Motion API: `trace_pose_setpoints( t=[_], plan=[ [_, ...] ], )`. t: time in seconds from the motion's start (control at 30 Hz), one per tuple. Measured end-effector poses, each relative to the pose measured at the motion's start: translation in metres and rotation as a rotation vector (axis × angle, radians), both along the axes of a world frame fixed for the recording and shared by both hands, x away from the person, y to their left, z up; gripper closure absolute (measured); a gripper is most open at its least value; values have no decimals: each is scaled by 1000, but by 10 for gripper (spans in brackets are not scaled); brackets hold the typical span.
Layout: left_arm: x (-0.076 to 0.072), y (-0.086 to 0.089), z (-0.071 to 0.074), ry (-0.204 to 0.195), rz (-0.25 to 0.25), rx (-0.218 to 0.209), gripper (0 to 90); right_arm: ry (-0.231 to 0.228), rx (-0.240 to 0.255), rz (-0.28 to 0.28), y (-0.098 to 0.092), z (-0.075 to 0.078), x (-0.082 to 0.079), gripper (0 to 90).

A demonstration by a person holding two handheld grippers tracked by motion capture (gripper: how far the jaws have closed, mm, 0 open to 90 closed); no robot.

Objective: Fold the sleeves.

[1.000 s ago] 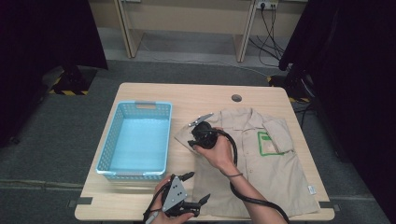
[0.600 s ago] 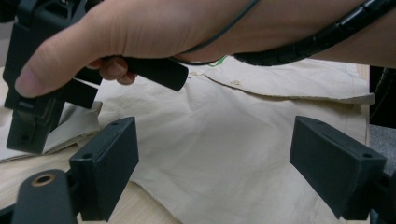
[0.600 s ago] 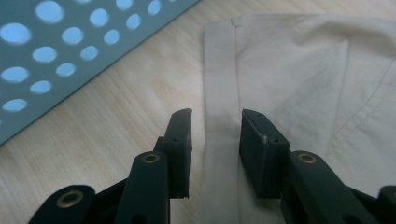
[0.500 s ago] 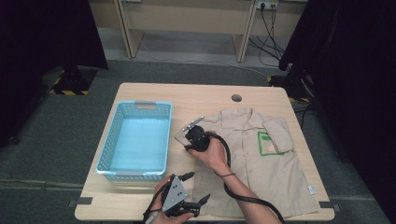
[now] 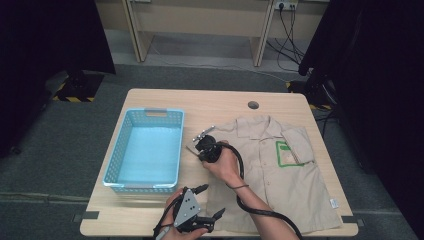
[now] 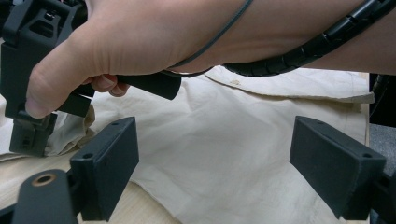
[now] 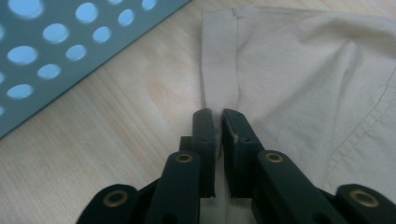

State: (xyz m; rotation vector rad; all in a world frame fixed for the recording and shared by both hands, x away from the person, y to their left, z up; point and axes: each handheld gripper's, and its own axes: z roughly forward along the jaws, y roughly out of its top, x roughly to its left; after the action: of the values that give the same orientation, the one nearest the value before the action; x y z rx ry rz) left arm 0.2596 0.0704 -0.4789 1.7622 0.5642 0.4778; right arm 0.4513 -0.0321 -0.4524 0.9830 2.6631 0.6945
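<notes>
Right gripper [image 7: 218,116] has just been closing, jaws now pinched on the sleeve hem [image 7: 219,70] of the beige shirt [image 5: 280,185], which lies flat on the table [image 5: 220,102] ahead and right of it. Blue basket [image 5: 145,150] sits to its left. Left gripper [image 6: 215,158] hangs open over the shirt's lower part, touching nothing. Risk: the bite is thin, so the hem may slip when lifted.

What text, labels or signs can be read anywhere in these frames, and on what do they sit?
No text can be read.
Green patch on the shirt's chest: too blurred to tell whether it bears any words.
Small white tag at the shirt's hem: too small to read.
Blue basket: no label seen.
</notes>
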Motion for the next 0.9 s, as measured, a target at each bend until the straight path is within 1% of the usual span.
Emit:
trace_pose_setpoints(
  t=[0.13, 0.23, 0.3, 0.4, 0.6, 0.73, 0.83, 0.9],
  plan=[
    [0, 0, 0, 0, 0, -2, 148, 2, -1, -11, 0, 0, 0, 874],
    [0, 0, 0, 2, 0, -2, 148, 15, 0, -14, 0, 1, 1, 878],
    [0, 0, 0, 1, 0, -4, 148, 18, 19, -17, 0, 4, 0, 879],
    [0, 0, 0, 3, 0, -3, 148, 3, 49, -9, -1, 14, -4, 879],
    [0, 0, 0, 0, 0, -1, 148, -44, 136, -21, -12, 46, -11, 879],
    [0, 0, 0, 0, 1, -1, 148, -77, 188, -42, -23, 62, -15, 879],
    [0, 0, 0, 0, 2, -2, 148, -100, 206, -72, -33, 70, -16, 879],
    [0, 0, 0, 0, 2, -1, 148, -109, 213, -96, -40, 72, -17, 879]
  ],
)
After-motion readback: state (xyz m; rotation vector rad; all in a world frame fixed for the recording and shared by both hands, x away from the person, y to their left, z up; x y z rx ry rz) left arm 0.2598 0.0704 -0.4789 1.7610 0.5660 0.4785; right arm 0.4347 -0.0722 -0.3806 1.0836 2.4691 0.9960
